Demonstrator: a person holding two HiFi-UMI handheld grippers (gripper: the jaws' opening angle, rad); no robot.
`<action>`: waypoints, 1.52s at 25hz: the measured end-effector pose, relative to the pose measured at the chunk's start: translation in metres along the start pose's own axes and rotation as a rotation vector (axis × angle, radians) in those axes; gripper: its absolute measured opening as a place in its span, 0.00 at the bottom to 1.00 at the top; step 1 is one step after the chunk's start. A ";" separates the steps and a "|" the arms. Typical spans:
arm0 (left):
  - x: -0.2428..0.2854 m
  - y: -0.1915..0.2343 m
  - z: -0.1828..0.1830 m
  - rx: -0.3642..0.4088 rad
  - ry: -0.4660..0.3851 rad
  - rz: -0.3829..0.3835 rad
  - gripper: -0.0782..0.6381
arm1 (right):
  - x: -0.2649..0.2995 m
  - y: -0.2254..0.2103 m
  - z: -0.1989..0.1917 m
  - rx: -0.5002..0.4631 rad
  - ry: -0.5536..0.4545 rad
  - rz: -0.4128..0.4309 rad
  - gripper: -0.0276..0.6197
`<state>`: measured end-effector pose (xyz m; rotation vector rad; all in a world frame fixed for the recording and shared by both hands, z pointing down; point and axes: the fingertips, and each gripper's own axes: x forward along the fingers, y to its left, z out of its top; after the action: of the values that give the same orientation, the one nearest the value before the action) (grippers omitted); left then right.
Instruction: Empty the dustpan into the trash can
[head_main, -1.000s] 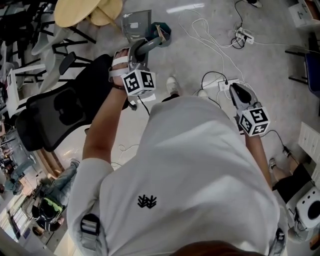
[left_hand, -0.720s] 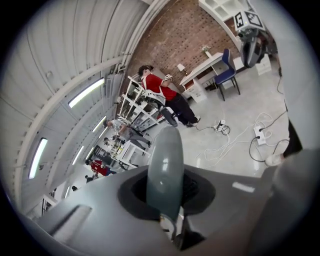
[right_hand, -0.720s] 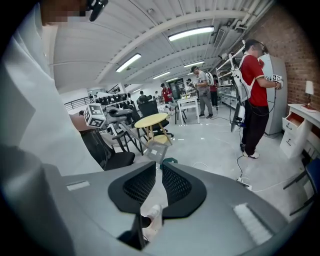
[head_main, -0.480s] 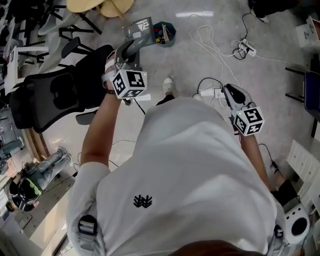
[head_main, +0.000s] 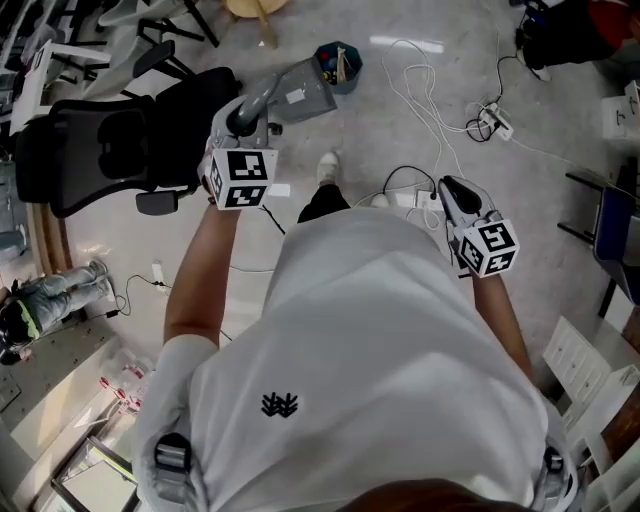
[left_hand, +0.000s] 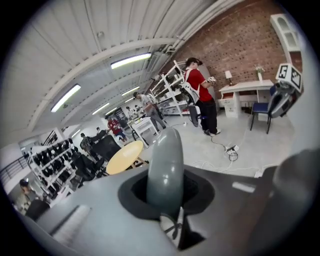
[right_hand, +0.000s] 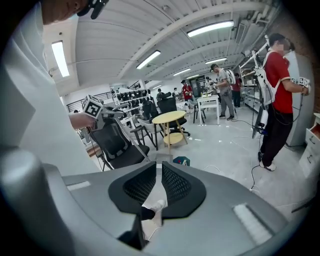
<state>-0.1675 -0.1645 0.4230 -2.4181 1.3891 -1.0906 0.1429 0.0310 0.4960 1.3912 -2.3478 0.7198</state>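
Observation:
In the head view my left gripper (head_main: 252, 108) is shut on the grey handle (head_main: 262, 97) of the dustpan (head_main: 302, 90), which is held above the floor. Its pan lies tilted, with the open end toward the small teal trash can (head_main: 338, 64) just beyond it. The left gripper view shows the rounded handle (left_hand: 165, 167) clamped between my left gripper (left_hand: 167, 202) jaws. My right gripper (head_main: 447, 186) hangs shut at the right, holding nothing. In the right gripper view its jaws (right_hand: 156, 186) nearly touch, and the trash can (right_hand: 181, 161) stands ahead on the floor.
A black office chair (head_main: 105, 150) stands left of the dustpan. White and black cables (head_main: 425, 95) and a power strip (head_main: 492, 122) lie on the floor to the right. A yellow round table (right_hand: 169, 118) stands behind the can. People stand farther off.
The dustpan has tipped from upright to a flatter tilt, its pan now pointing at the trash can. The right gripper has stayed shut and low.

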 end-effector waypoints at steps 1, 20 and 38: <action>-0.005 -0.001 -0.004 -0.045 0.008 0.006 0.24 | -0.001 0.000 -0.003 -0.007 0.006 0.014 0.10; -0.063 -0.091 -0.037 -0.459 0.044 -0.096 0.24 | -0.019 0.016 -0.020 -0.064 0.015 0.127 0.06; -0.058 -0.133 -0.019 -0.431 0.030 -0.160 0.24 | -0.023 0.018 -0.019 -0.071 0.002 0.148 0.05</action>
<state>-0.1054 -0.0396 0.4674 -2.8641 1.6034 -0.9401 0.1380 0.0658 0.4953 1.1973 -2.4691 0.6689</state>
